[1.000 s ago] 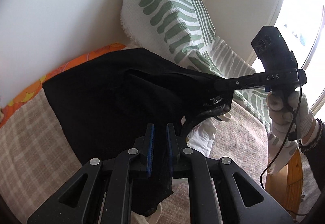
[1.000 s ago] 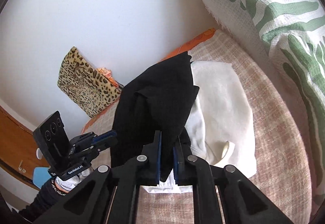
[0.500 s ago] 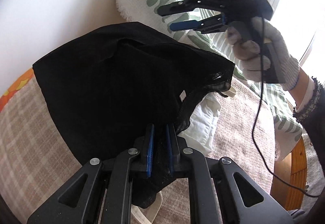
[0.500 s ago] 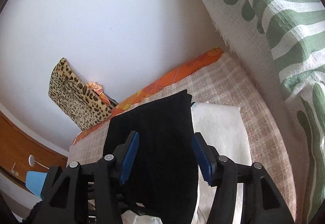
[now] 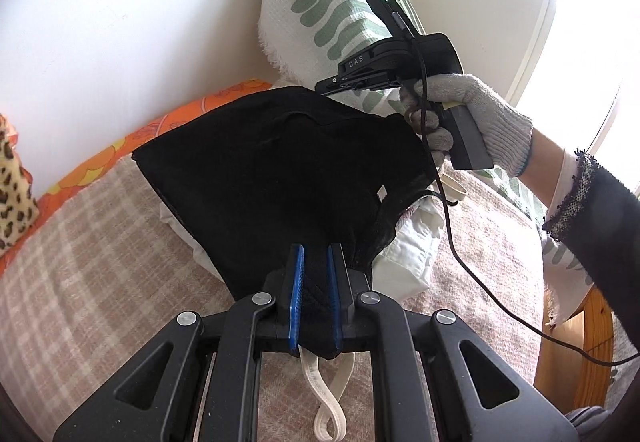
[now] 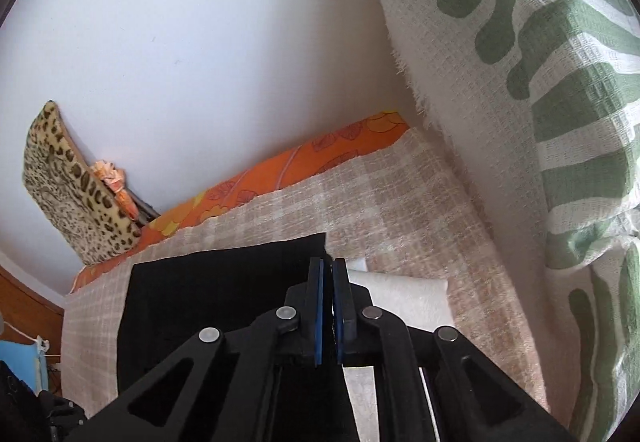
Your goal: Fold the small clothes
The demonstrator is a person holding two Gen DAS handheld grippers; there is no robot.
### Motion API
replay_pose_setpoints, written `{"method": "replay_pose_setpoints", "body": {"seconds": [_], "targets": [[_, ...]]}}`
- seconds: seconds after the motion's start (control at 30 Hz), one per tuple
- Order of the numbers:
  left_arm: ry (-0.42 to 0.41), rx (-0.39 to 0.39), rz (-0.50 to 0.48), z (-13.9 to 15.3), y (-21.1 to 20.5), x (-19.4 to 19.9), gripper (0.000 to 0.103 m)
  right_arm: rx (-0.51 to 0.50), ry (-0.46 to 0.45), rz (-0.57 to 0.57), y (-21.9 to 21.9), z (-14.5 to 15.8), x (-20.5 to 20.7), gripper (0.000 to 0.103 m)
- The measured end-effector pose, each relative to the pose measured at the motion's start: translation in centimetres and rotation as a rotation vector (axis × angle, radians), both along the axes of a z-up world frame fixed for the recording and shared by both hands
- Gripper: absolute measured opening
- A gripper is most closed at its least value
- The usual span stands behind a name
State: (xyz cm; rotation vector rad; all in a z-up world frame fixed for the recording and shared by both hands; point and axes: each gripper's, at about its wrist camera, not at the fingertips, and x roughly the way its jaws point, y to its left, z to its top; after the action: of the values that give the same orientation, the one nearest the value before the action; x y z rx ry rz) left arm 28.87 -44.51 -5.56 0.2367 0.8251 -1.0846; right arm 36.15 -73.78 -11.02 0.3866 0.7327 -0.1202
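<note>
Swung across since a second ago: right tool (image 5: 320,85), then clamped on the near corner of the black fabric garment (image 5: 280,169), now off that corner and up by the garment's far edge, close to the white pillow with green leaf print (image 5: 320,1). Opened wide half a second ago, jaws just closing again, now pressed together with only a sliver of light between the blue pads and no cloth seen there. Hard to tell whether the tips touch the garment's edge or hang just over it. Held by a hand in a grey knit glove (image 5: 472,113), a black cable (image 5: 448,222) trailing down from the grip.

Left tool (image 5: 316,254) closed on the garment's near end, dark cloth bunched between the blue pads and hanging a little below them. From that pinch, spreads away in a broad fan across the beige checked bed cover (image 5: 100,262), a small white label (image 5: 382,194) showing near its right side. Partly covers a folded white garment (image 5: 408,254), which peeks out on the right and a little on the left.

Below the left tool, a looped cream elastic strap (image 5: 328,402) on the cover. Along the wall, an orange patterned sheet (image 5: 180,121) showing past the cover's edge, and further left a leopard-print cushion (image 6: 68,181) leaning on the wall. From the right wrist view, the garment's far corner just left of the closed tips.
</note>
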Motion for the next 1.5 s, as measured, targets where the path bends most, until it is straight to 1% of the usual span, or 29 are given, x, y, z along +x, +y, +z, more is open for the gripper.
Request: {"method": "replay_pose_setpoints", "body": {"seconds": [0.07, 0.17, 0.23, 0.33, 0.37, 0.4, 0.47, 0.57, 0.63, 0.67, 0.7, 0.83, 0.87, 0.9, 0.93, 1.1, 1.2, 1.33, 1.43, 1.5], "targets": [[-0.004, 0.011, 0.015, 0.0, 0.3, 0.0, 0.01, -0.012, 0.002, -0.001, 0.0, 0.3, -0.6, 0.006], [-0.025, 0.02, 0.024, 0.5, 0.8, -0.8, 0.01, -0.015, -0.024, -0.022, 0.3, 1.5, -2.6, 0.009], [-0.033, 0.01, 0.029, 1.2, 1.4, -1.5, 0.01, -0.033, -0.044, -0.037, 1.0, 2.6, -4.0, 0.029], [-0.067, 0.001, 0.033, 2.7, 2.4, -2.9, 0.011, -0.049, -0.071, -0.034, 2.8, 4.5, -6.2, 0.034], [-0.08, 0.001, 0.031, 3.2, 2.7, -3.6, 0.015, -0.064, -0.078, -0.037, 3.5, 5.1, -7.0, 0.035], [-0.094, -0.001, 0.031, 3.8, 3.2, -4.2, 0.029, -0.073, -0.086, -0.034, 4.3, 5.8, -7.9, 0.039], [-0.129, -0.018, 0.037, 5.1, 4.2, -5.4, 0.052, -0.081, -0.114, -0.027, 5.9, 7.1, -9.9, 0.041], [-0.172, -0.052, 0.046, 7.0, 6.0, -7.2, 0.053, -0.097, -0.146, -0.026, 8.4, 8.5, -13.2, 0.049], [-0.178, -0.07, 0.052, 8.0, 7.2, -8.1, 0.056, -0.099, -0.166, -0.023, 10.1, 9.3, -15.3, 0.058], [-0.181, -0.074, 0.053, 8.3, 7.8, -8.6, 0.06, -0.105, -0.173, -0.025, 11.0, 9.6, -16.3, 0.059], [-0.187, -0.078, 0.057, 8.6, 8.4, -9.1, 0.064, -0.114, -0.181, -0.027, 12.0, 9.9, -17.3, 0.063], [-0.2, -0.096, 0.074, 9.4, 10.7, -10.8, 0.073, -0.16, -0.209, -0.027, 16.0, 10.8, -21.4, 0.075], [-0.206, -0.101, 0.08, 9.5, 11.2, -11.2, 0.076, -0.165, -0.218, -0.03, 16.9, 10.9, -22.3, 0.077], [-0.212, -0.103, 0.09, 9.6, 11.8, -11.6, 0.079, -0.164, -0.228, -0.035, 17.7, 10.8, -23.2, 0.082], [-0.219, -0.104, 0.102, 9.7, 12.3, -12.0, 0.08, -0.159, -0.239, -0.04, 18.5, 10.8, -24.1, 0.087], [-0.258, -0.101, 0.138, 9.7, 14.5, -13.9, 0.082, -0.179, -0.265, -0.08, 21.8, 9.4, -27.6, 0.097], [-0.264, -0.103, 0.154, 9.5, 15.5, -14.8, 0.083, -0.198, -0.278, -0.108, 23.2, 8.3, -29.2, 0.1], [-0.277, -0.072, 0.18, 8.8, 16.3, -15.6, 0.084, -0.219, -0.296, -0.139, 24.6, 7.2, -30.7, 0.103], [-0.281, -0.057, 0.193, 8.2, 16.8, -16.0, 0.085, -0.245, -0.289, -0.152, 25.3, 6.4, -31.3, 0.103], [-0.279, -0.056, 0.21, 7.8, 17.3, -16.3, 0.09, -0.239, -0.291, -0.159, 25.5, 5.9, -31.5, 0.103]]}}
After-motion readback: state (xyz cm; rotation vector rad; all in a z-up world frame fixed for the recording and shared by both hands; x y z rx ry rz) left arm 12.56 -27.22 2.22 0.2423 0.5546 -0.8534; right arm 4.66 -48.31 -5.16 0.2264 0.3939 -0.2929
